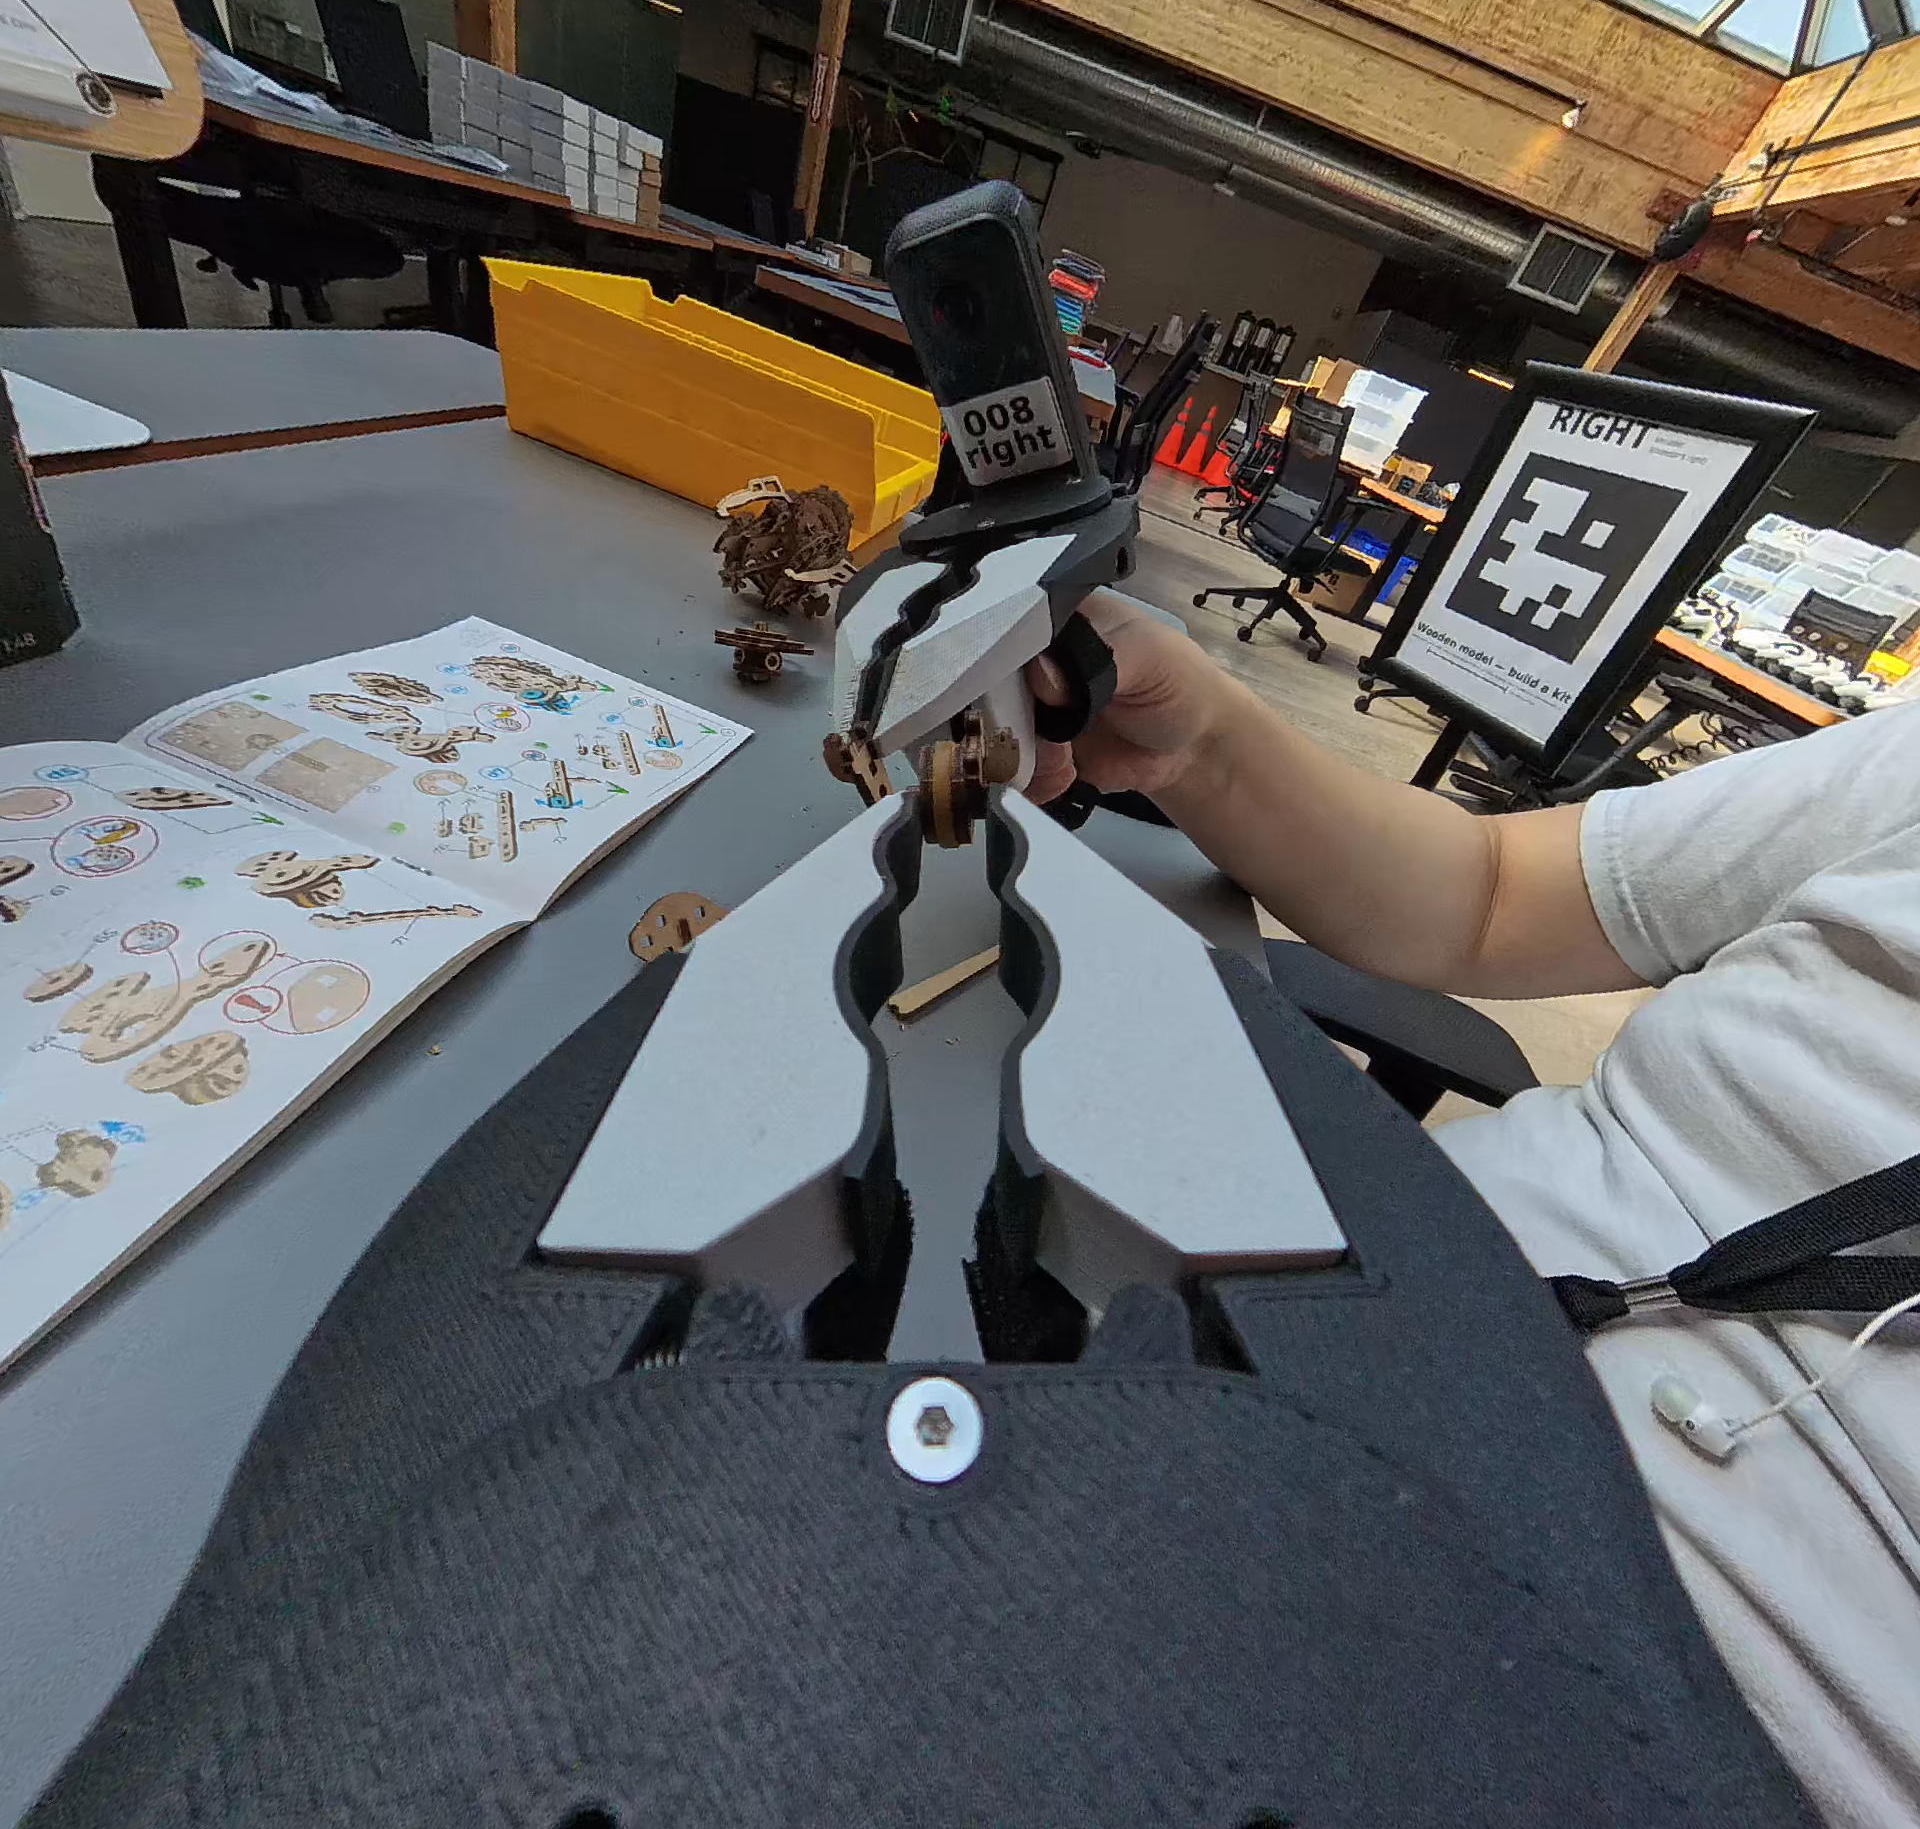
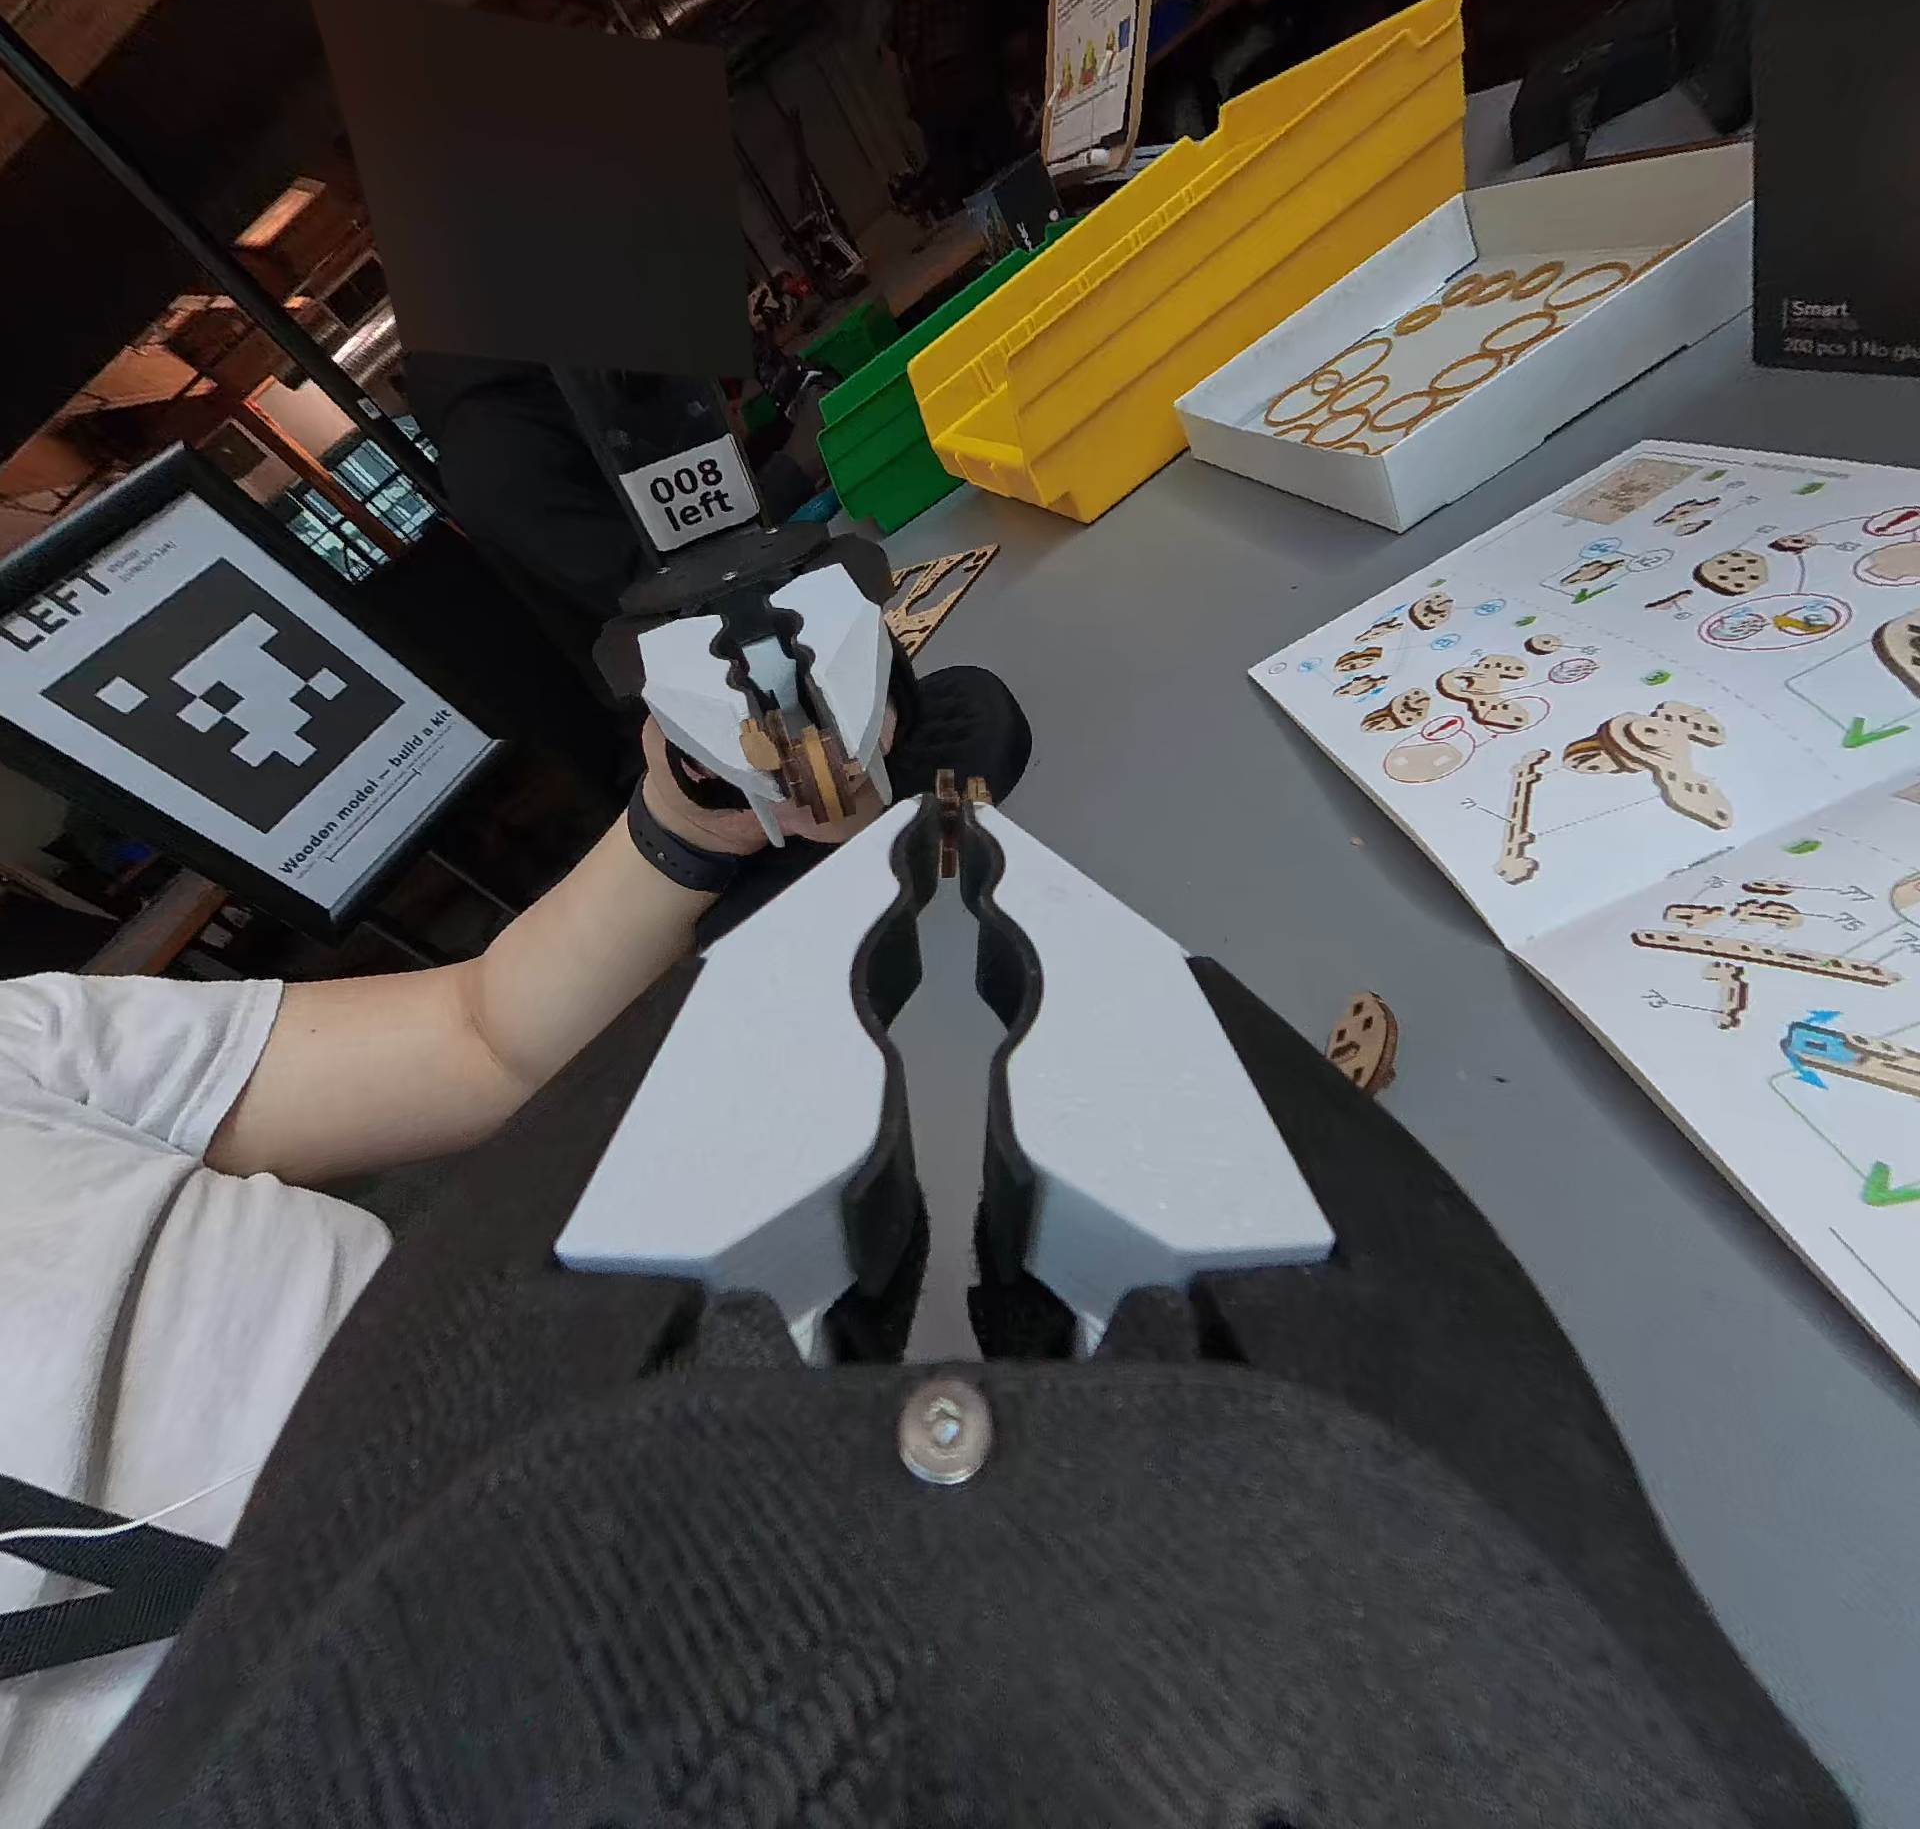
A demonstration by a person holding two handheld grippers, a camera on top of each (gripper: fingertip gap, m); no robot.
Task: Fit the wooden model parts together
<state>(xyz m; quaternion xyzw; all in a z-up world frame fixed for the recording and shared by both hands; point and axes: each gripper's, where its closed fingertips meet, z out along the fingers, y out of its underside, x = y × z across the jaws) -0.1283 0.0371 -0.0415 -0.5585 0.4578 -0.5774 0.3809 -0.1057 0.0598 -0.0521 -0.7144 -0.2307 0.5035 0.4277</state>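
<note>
Left wrist view | left tongs pinch layered round plywood disc | right tongs clamp flat notched piece

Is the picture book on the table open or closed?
Open. The instruction booklet lies flat on the grey table, two picture pages spread either side of its fold.

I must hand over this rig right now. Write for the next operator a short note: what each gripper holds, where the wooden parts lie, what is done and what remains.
Left gripper: shut on the round disc sub-assembly, held in the air.
Right gripper: shut on a small flat notched piece, tips close to the left ones; the two parts are not yet joined.
On the grey table: a finished dark cluster, a small hub, a loose holed disc, a thin stick, the open instruction booklet.
Spare sheets in the white tray.
Left to do: fit the notched piece to the disc sub-assembly, then the loose parts.
</note>
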